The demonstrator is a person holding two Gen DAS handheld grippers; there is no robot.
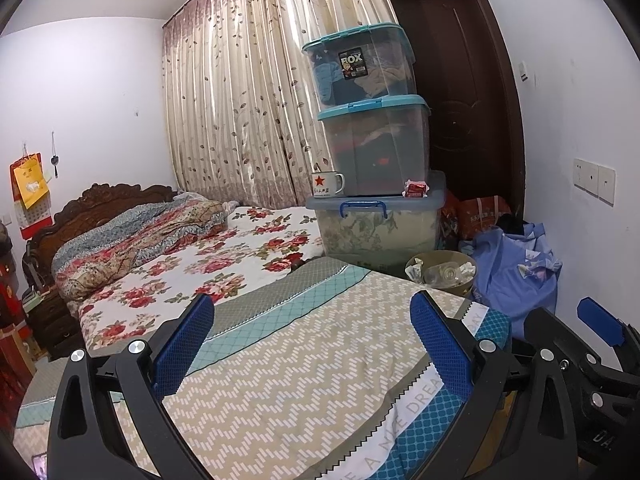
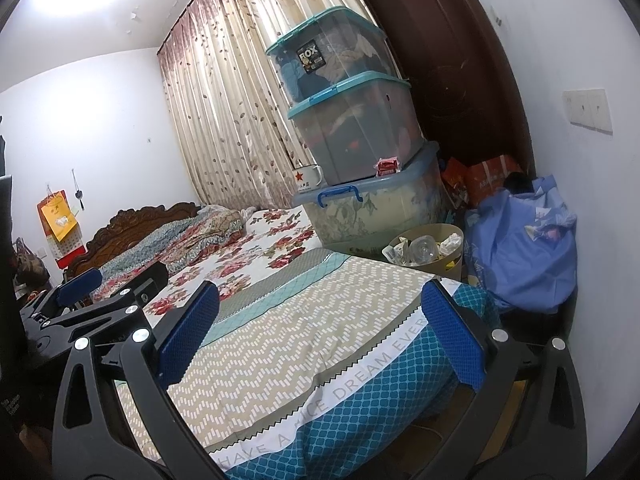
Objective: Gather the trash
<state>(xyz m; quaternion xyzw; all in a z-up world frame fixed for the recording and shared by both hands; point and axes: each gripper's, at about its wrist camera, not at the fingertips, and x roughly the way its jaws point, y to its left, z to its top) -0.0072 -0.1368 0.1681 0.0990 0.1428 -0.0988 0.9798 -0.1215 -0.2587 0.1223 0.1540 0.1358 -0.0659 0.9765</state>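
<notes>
Both tongs stand with their blue-padded jaws wide apart and nothing between them: the left gripper and the right gripper hover side by side over the near end of a bed, holding no trash.

The task's thing, a round tan wastebasket already holding a clear plastic bottle and crumpled paper wrappers, sits on the floor just beyond the far corner of the folded chevron-patterned beige and teal quilt. It is squeezed between that corner, a bulging blue cloth bag and the bottom clear plastic storage bin with blue handles.

The risks, as I judge them, come from that crowding. The basket looks nearly full, so tipping it or pushing more in could spill the bottle onto the floor. A wide reach could catch the bag or nudge the tower of three stacked bins. On the bottom bin's lid sit a white enamel mug with a red star and a small red packet; a knock could send the mug down. The packet may be trash or not; I cannot tell.
</notes>
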